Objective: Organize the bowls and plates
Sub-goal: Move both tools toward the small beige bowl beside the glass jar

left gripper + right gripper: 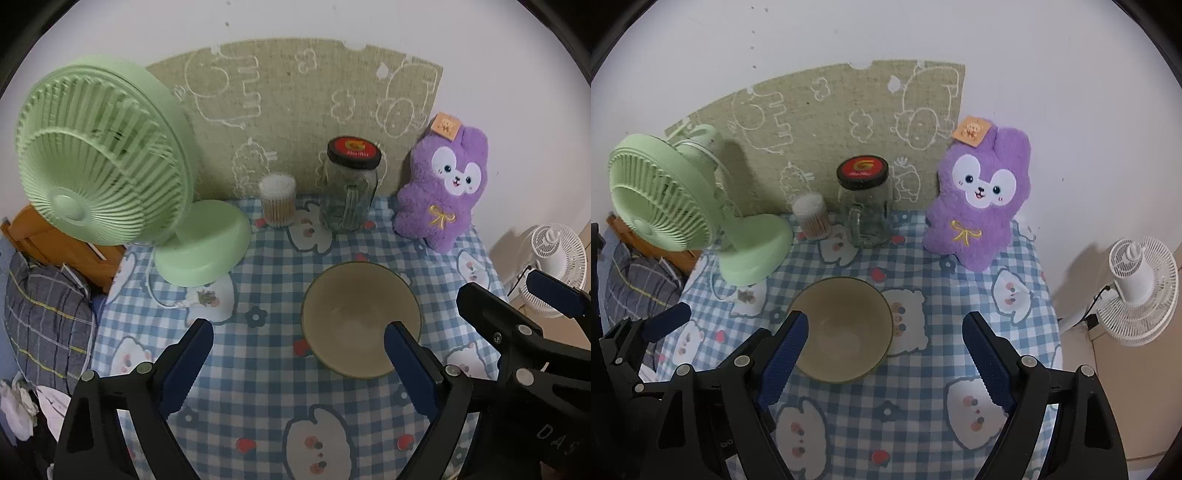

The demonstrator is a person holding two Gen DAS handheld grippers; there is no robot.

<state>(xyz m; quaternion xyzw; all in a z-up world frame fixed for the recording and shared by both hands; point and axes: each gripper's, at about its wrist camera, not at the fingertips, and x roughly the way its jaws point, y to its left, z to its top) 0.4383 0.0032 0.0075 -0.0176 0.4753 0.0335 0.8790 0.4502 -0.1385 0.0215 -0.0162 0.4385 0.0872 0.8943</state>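
Observation:
One cream bowl [360, 321] with a dark green rim stands empty on the blue checked tablecloth [266, 384]. My left gripper [297, 328] hangs open above the cloth, just left of the bowl, and its right finger [410, 365] shows in front of the bowl's near right rim. My right gripper [885, 319] is open too, off the right of the bowl [842, 328], with its left finger [785, 362] in front of the bowl's left rim. Neither gripper holds anything. The two grippers hang side by side. No plate is in view.
A green desk fan [107, 158] stands at the back left. A cotton-swab tub [277, 201], a lidded glass jar [351, 184] and a purple plush [443, 184] line the wall mat [295, 103]. A white floor fan [1137, 288] stands past the table's right edge; a pillow [44, 321] lies to the left.

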